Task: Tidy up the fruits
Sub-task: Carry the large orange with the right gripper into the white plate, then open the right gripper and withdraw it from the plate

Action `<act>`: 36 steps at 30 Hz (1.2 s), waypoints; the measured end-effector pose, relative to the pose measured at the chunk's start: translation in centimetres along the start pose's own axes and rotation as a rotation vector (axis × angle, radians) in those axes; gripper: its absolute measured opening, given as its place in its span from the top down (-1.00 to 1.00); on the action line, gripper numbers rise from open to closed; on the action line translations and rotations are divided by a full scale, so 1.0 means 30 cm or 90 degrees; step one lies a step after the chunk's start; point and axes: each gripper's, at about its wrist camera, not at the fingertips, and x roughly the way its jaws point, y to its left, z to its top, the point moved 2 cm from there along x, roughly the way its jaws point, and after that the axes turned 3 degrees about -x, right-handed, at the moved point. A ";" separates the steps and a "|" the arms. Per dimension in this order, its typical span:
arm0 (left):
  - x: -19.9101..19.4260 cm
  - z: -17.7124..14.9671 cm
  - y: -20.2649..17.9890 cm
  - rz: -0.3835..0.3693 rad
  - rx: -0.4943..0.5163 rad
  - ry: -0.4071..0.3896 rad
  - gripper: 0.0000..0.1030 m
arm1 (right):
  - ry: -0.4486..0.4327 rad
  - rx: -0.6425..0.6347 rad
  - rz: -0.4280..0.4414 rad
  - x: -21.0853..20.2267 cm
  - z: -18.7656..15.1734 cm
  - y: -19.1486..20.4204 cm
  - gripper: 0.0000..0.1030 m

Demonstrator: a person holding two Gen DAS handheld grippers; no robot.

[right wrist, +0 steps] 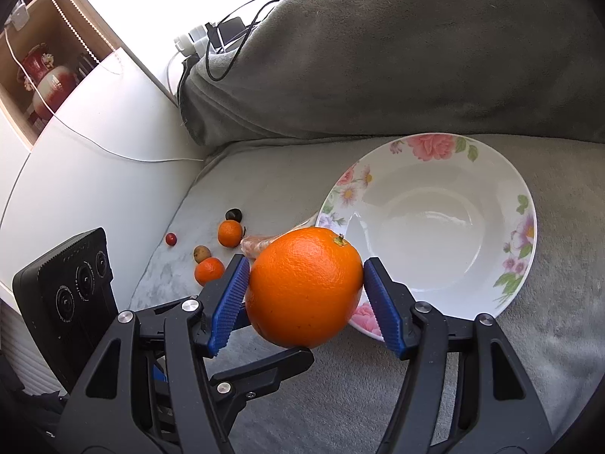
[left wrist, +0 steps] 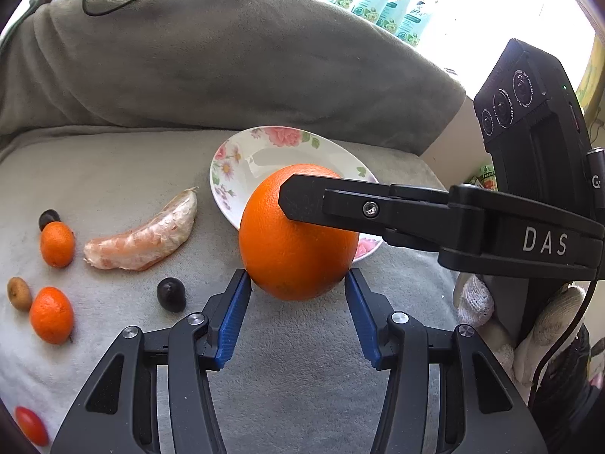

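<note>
A large orange is held between the blue pads of my right gripper, just left of a floral white bowl. In the left wrist view the same orange sits between the pads of my left gripper, which touch its lower sides; the right gripper's black finger crosses its top. The bowl lies behind it. A peeled citrus segment, two small oranges, dark fruits and a red tomato lie on the grey cloth at left.
A grey cushion runs along the back. A small brown fruit lies at the far left. A white cabinet top with a cable is left of the sofa. The right hand wears a white glove.
</note>
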 end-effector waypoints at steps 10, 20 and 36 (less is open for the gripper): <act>-0.005 -0.002 -0.012 -0.004 0.007 0.001 0.05 | -0.005 0.025 -0.001 -0.008 0.007 -0.030 -0.28; -0.033 0.003 -0.019 -0.006 0.013 -0.015 0.12 | -0.057 0.026 -0.081 -0.081 0.025 -0.066 -0.37; -0.070 -0.011 0.011 0.016 0.008 -0.036 -0.33 | -0.082 0.049 -0.118 -0.127 -0.019 -0.095 -0.44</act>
